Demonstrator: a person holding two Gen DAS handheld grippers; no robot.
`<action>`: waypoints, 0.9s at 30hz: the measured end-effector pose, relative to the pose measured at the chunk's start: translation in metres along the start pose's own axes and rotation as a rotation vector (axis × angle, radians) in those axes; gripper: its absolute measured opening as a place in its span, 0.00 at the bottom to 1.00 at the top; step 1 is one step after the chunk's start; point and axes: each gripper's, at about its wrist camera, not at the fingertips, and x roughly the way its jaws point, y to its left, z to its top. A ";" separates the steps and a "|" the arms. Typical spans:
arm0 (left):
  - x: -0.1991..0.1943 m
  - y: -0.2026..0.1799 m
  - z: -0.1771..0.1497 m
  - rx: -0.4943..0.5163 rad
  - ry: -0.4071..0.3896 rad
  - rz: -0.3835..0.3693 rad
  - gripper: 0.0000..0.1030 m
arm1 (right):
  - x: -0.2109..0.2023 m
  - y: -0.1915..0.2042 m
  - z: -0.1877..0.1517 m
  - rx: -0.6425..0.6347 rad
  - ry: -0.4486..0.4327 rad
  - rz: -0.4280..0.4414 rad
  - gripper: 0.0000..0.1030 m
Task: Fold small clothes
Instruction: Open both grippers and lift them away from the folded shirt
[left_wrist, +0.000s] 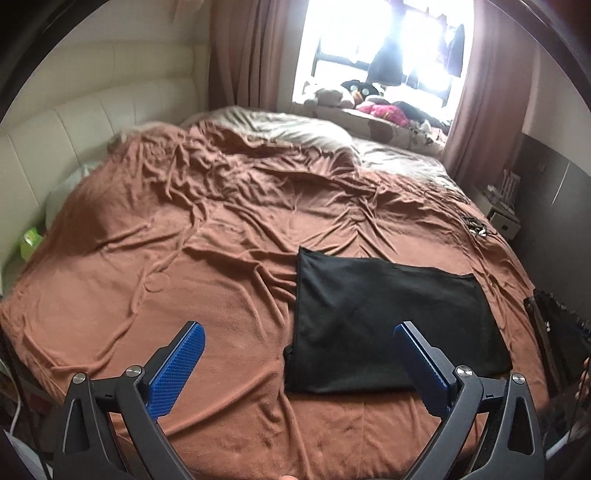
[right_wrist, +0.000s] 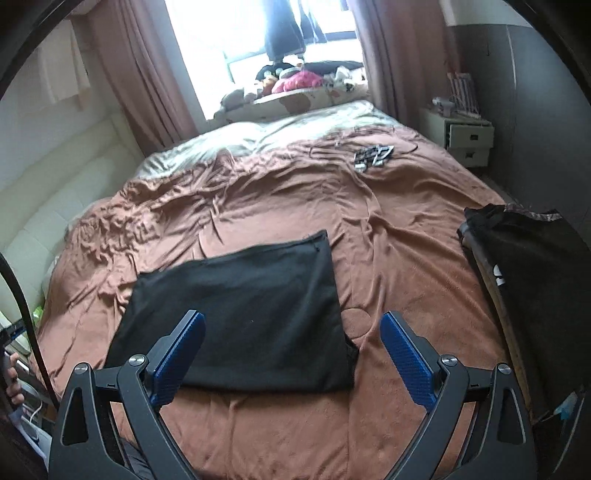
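L gripper (left_wrist: 298, 334) jaws spread wide, empty. R gripper (right_wrist: 293, 325) same, nothing btwn pads. Black garment (left_wrist: 391, 325) folded to flat rectangle, smooth, lying on rumpled brown blanket (left_wrist: 192, 236) near bed's front edge. Window (left_wrist: 384, 44) beyond.

Bed's got a wrinkly rust-brown blanket (right_wrist: 388, 251) over a pale duvet (right_wrist: 280, 129) at the far end. Window (right_wrist: 258, 44) blown out bright, pinkish-brown curtains (right_wrist: 147, 74) either side, stuffed toys (right_wrist: 295, 79) piled on the sill, small white drawer unit (right_wrist: 465, 136) by the grey wall.
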 end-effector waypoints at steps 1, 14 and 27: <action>-0.004 -0.001 -0.002 0.003 -0.009 0.013 1.00 | -0.005 -0.002 -0.004 0.011 -0.015 0.013 0.93; -0.026 -0.024 -0.042 0.040 0.001 -0.076 1.00 | -0.009 -0.003 -0.050 -0.063 0.007 0.013 0.93; 0.006 -0.016 -0.077 -0.010 0.054 -0.034 1.00 | 0.013 -0.033 -0.075 0.015 0.050 0.042 0.93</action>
